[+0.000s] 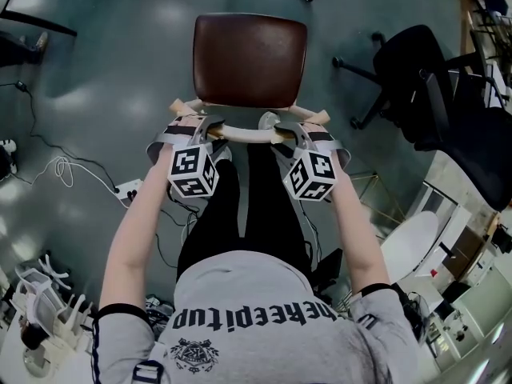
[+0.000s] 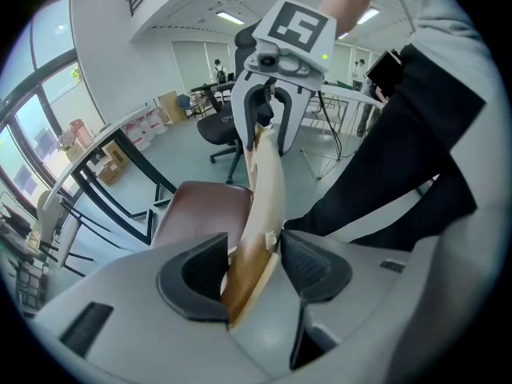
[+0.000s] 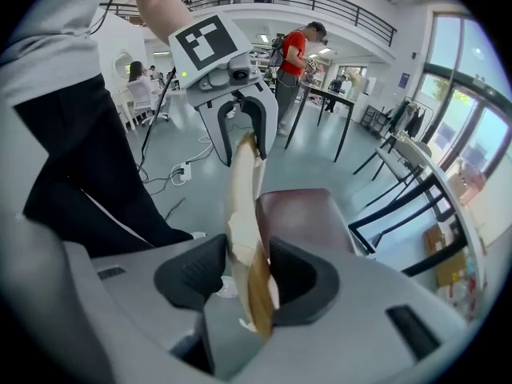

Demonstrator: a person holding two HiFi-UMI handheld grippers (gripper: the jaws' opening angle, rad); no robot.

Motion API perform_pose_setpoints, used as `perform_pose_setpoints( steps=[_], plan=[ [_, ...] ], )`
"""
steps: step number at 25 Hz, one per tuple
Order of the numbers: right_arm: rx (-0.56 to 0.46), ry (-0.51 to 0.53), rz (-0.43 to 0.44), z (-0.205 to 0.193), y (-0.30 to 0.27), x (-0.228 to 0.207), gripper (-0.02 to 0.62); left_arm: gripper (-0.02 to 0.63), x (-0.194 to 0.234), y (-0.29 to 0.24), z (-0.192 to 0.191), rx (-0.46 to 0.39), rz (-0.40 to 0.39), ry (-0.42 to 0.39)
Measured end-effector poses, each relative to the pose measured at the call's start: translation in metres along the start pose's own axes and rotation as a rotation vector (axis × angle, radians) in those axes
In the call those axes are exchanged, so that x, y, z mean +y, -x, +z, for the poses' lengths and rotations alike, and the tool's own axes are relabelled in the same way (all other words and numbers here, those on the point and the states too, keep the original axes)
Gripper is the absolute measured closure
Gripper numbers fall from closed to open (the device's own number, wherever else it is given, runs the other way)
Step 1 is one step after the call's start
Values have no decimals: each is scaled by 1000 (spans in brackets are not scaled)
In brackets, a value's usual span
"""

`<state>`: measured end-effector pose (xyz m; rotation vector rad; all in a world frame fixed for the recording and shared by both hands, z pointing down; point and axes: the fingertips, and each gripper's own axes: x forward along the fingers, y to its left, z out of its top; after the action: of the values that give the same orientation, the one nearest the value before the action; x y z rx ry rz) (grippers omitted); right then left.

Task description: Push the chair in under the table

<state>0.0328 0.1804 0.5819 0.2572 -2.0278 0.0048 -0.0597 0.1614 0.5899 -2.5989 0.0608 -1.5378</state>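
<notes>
Where the head view looks steeply down, the chair [image 1: 250, 58] stands in the upper middle of the frame on a grey floor [image 1: 120, 78]. Its pale wooden backrest rail [image 1: 248, 134] curves across just below the brown seat [image 2: 200, 210].

The left gripper [image 1: 194, 128] sits astride the rail's left part. In its own view the jaws stand wide, the rail runs tilted between the pads and leans on one of them, and no clamp shows. The right gripper [image 1: 290, 130] sits astride the rail's right part. In its own view both pads bear on the rail's two faces, so it grips the rail.

The person's legs [image 1: 240, 206], in black trousers, stand just below the rail, between the two forearms.

Surroundings:
- A black office chair [image 1: 424, 78] occupies the upper right of the head view, apart from the seat.
- A white chair [image 1: 412, 246] lies at the lower right.
- Loose cables [image 1: 68, 170] and a power strip [image 1: 128, 189] lie on the floor at the left, level with the grippers.
- A table with black legs [image 2: 132, 162] appears at the middle left of the left gripper view, beyond the seat's far edge.
- A person in a red shirt [image 3: 292, 58] stands in the upper middle of the right gripper view, well beyond the chair.
</notes>
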Motion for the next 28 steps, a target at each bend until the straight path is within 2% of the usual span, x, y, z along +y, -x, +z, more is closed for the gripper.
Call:
perform_pose_setpoints(
  steps=[8,17,28],
  plan=[
    [3,-13,-36,-4,5,-11,423,394,11,-1,8,-10,28,-46],
    [-11,-21,-63,-6,4,-15,419,396,15,-4,9,-3,24,-60],
    [-11,-77,-126,1,-2,-50,413,396,55,-6,5,-4,14,-110]
  ],
)
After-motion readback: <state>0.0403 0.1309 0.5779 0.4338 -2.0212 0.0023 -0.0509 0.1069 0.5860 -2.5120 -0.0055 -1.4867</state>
